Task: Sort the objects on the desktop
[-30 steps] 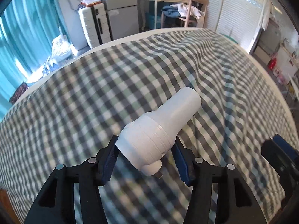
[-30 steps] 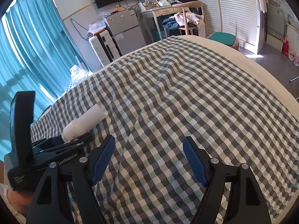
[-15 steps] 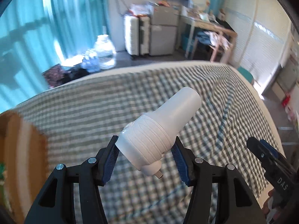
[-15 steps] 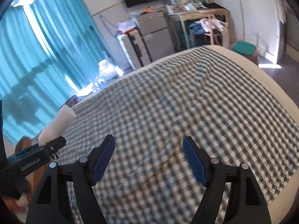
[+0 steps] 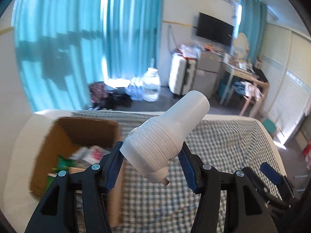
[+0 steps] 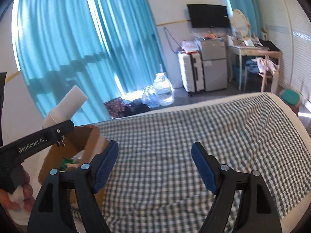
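On the checked bedspread [image 6: 175, 136], an open cardboard box [image 5: 77, 134].

Lived-in home bedroom, bed under a checked cover [image 6: 194, 136] at 6 o'clock, teal curtains [image 6: 77, 38] at 10 o'clock, wall-mounted television [image 6: 209, 16] at 1 o'clock, white suitcase [image 6: 189, 71] beside a small fridge [image 6: 213, 66], cluttered dressing table with oval mirror [image 6: 240, 22] at 2 o'clock

Two tools [image 5: 151, 167] [image 6: 155, 167], one white plug [image 5: 165, 136], one cardboard box [image 5: 58, 139]
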Tool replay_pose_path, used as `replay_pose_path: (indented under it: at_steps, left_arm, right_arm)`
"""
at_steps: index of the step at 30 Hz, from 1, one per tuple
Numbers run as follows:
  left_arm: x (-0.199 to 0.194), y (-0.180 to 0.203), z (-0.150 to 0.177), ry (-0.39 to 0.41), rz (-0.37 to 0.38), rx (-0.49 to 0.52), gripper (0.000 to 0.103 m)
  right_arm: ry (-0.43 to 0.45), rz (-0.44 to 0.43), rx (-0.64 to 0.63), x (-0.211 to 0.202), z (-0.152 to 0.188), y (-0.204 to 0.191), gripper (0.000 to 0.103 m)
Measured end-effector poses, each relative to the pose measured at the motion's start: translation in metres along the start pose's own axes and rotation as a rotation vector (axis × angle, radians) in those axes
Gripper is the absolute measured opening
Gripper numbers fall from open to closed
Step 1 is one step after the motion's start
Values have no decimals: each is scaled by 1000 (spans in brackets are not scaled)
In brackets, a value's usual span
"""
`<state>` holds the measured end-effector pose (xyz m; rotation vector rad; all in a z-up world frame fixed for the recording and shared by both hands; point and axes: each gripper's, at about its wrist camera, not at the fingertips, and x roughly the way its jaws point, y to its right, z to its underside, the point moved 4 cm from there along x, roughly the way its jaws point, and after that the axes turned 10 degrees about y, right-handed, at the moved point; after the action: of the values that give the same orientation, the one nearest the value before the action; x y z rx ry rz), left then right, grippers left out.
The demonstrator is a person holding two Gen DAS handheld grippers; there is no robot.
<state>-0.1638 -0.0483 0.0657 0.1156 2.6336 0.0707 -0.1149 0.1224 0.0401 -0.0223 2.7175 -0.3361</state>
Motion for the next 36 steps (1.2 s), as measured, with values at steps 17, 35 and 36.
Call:
replay_pose_path:
  at_steps: [17,35,36]
  left_arm:
    - [9,-135,54,-98,-153,-138,58]
    - [-17,-152,37,-36,-236,-175,103]
    - [-22,-148,33,-20,-233,-158,103]
  right_arm:
    - [-113,-144,-187,32,55,-121,80]
    - [-106,-82,-191,27,35,-108,80]
    - [-85,-80,-193,20,31,-107,81]
